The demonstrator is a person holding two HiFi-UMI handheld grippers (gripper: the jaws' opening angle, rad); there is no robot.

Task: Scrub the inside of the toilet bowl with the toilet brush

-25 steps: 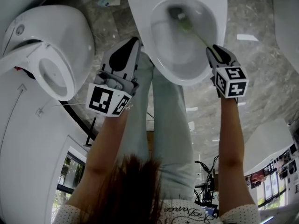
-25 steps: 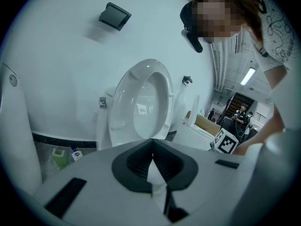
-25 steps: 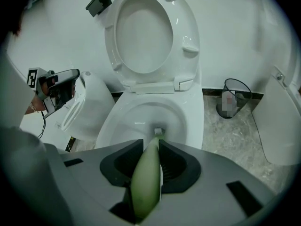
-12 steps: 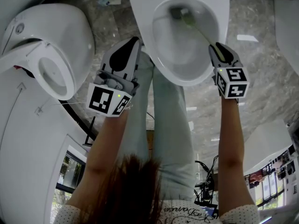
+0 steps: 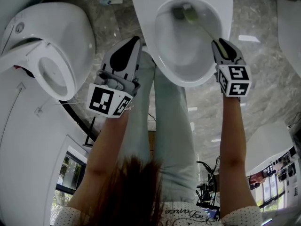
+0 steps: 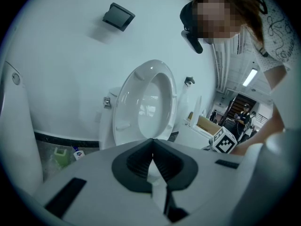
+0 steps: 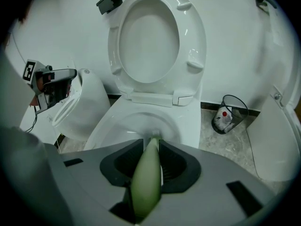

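Deep at the back of the toilet bowl [image 5: 188, 60], we are working the toilet brush [image 5: 190, 14] with our right claw [image 5: 221, 44] clamped on its green handle (left claw [image 5: 133, 42] closed, empty), and we are guessing a hard flick could fling water over the rim.

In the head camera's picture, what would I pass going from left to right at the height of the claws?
neighbouring toilet → left claw → toilet bowl → right claw, gripping the toilet brush
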